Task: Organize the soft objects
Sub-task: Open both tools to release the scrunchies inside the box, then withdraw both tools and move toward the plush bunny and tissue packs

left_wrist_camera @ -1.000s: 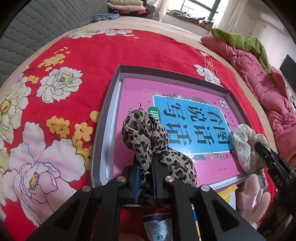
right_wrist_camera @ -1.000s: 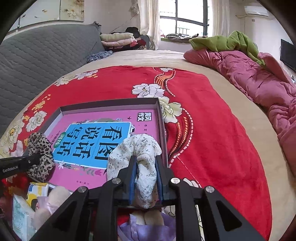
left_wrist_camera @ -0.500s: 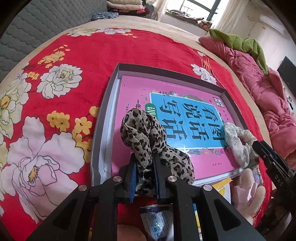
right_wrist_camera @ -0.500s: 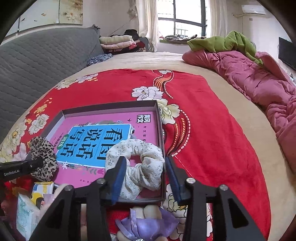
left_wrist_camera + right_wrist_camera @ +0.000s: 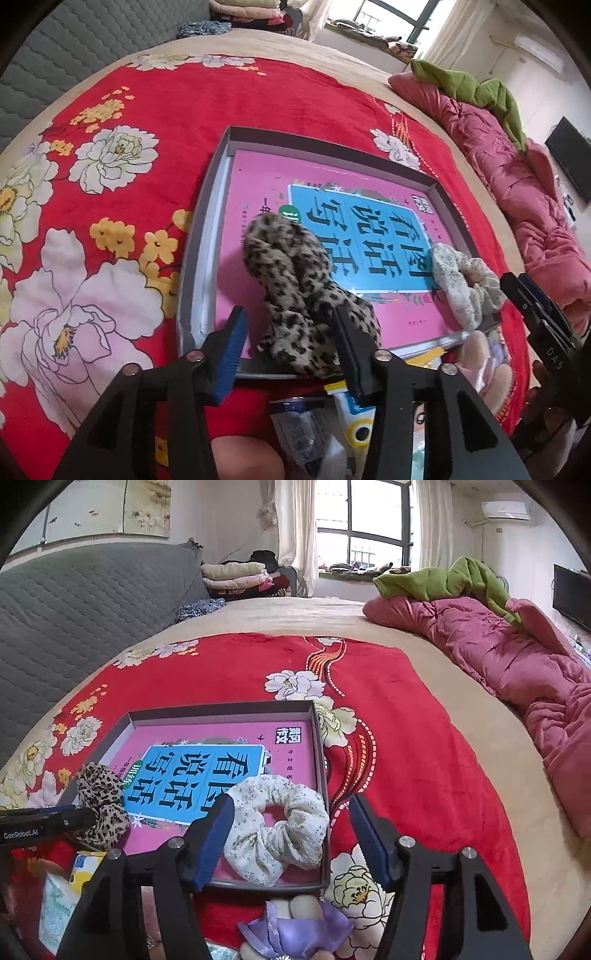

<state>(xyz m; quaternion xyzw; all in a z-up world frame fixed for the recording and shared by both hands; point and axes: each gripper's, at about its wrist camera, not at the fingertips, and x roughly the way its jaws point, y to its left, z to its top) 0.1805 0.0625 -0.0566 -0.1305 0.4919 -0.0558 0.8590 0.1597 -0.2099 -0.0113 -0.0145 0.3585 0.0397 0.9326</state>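
A leopard-print scrunchie [image 5: 291, 273] lies at the near left of a grey tray [image 5: 207, 206] that holds a pink book [image 5: 258, 184]. My left gripper [image 5: 288, 325] straddles it, jaws opening; the left pad stands clear of the fabric. A cream floral scrunchie [image 5: 277, 830] rests in the tray's [image 5: 221, 709] near right corner. Around it my right gripper [image 5: 291, 805] has its jaws opening, the right pad well clear. In the right wrist view the leopard scrunchie [image 5: 99, 797] shows at far left, and the floral scrunchie [image 5: 461, 284] shows in the left wrist view.
The tray sits on a red floral blanket [image 5: 406, 738] spread over a bed. A purple plush toy [image 5: 295, 926] and a tissue packet [image 5: 59, 897] lie in front of the tray. A pink quilt [image 5: 517, 664] with a green cover [image 5: 443, 579] lines the right side.
Both grippers were shut on their scrunchies and have opened. The leopard and floral scrunchies have slumped and spread out onto the book in the tray.
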